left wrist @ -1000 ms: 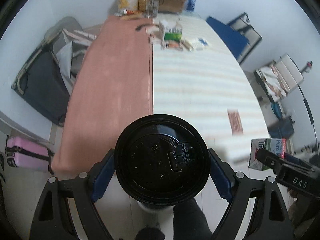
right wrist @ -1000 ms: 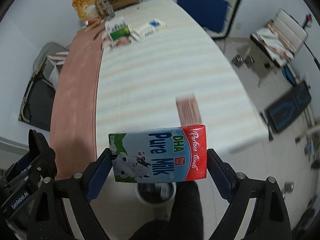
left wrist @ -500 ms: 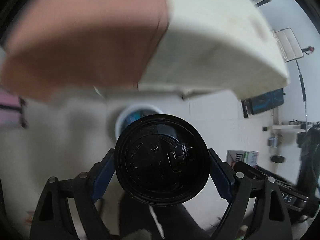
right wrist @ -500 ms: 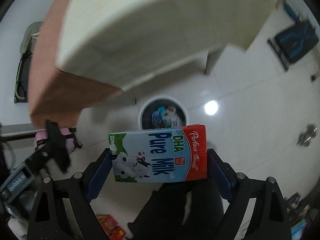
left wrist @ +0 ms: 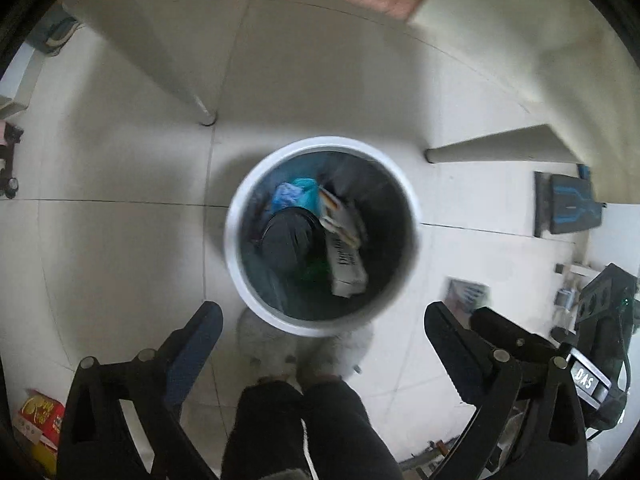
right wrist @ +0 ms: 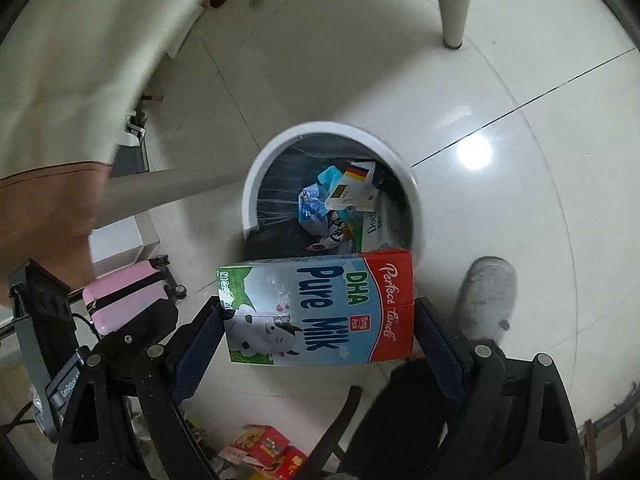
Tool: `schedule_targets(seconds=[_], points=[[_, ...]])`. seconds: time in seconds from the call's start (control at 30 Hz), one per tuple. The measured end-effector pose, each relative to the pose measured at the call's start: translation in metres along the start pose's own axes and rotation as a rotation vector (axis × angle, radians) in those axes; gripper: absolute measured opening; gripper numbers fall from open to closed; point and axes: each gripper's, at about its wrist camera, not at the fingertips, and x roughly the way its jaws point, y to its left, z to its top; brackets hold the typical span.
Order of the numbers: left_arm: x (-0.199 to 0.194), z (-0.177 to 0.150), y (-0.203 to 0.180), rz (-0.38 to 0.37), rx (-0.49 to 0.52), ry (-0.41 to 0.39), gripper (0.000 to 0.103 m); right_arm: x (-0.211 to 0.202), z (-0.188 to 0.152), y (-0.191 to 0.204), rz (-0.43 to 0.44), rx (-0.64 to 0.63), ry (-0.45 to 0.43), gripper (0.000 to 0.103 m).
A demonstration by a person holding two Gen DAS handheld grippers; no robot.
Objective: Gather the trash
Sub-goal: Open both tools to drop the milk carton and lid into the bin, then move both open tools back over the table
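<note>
Below my left claw (left wrist: 320,328), its jaws opening with nothing between: bin (left wrist: 240,264) on the floor, cup (left wrist: 286,240) and cartons inside. Milk carton (right wrist: 320,312) sits between my right claw's (right wrist: 320,322) opening jaws, before the bin. Bench leg (left wrist: 200,108) behind.

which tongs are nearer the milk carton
Right. The milk carton sits between the fingers of the right tongs, whose jaws are opening, just short of the trash bin. The left tongs hang empty, jaws opening, over that bin, with no carton between them.
</note>
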Motion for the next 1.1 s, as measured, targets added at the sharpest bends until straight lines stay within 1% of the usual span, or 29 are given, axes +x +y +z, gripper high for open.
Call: schedule_targets(seconds=[0.03,0.13,0.23,0.27,0.3,0.4,0.43,0.53,0.7,0.83,0.93,1.1], points=[[0.0,-0.001,0.004,0.019,-0.005,-0.014,0.103,0.005,0.003,0.0,-0.011,-0.004,-0.003,0.102],[-0.003,-0.007,0.008,0.11,-0.005,-0.045,0.103,0.022,0.007,0.002,-0.05,-0.024,-0.006,0.102],[-0.008,-0.015,0.014,0.162,-0.008,-0.058,0.103,0.017,0.004,0.01,-0.116,-0.074,-0.027,0.102],[-0.011,-0.018,0.014,0.176,-0.008,-0.059,0.103,0.014,0.003,0.013,-0.149,-0.1,-0.041,0.102],[-0.015,-0.021,0.012,0.19,-0.003,-0.059,0.103,0.009,-0.001,0.02,-0.215,-0.142,-0.065,0.102],[-0.02,-0.029,0.012,0.226,0.011,-0.058,0.103,-0.005,-0.008,0.031,-0.366,-0.228,-0.1,0.102],[-0.023,-0.029,0.011,0.235,0.017,-0.056,0.103,-0.008,-0.011,0.034,-0.401,-0.246,-0.109,0.102],[-0.033,-0.038,0.006,0.25,0.032,-0.054,0.103,-0.018,-0.015,0.038,-0.457,-0.274,-0.113,0.102],[-0.051,-0.048,-0.003,0.246,0.041,-0.052,0.103,-0.036,-0.025,0.053,-0.486,-0.319,-0.111,0.102],[-0.068,-0.053,-0.01,0.245,0.045,-0.057,0.103,-0.055,-0.035,0.065,-0.508,-0.352,-0.126,0.102],[-0.085,-0.059,-0.016,0.237,0.045,-0.064,0.103,-0.072,-0.043,0.076,-0.508,-0.363,-0.131,0.102],[-0.123,-0.073,-0.027,0.226,0.057,-0.081,0.103,-0.113,-0.06,0.095,-0.513,-0.387,-0.154,0.103]])
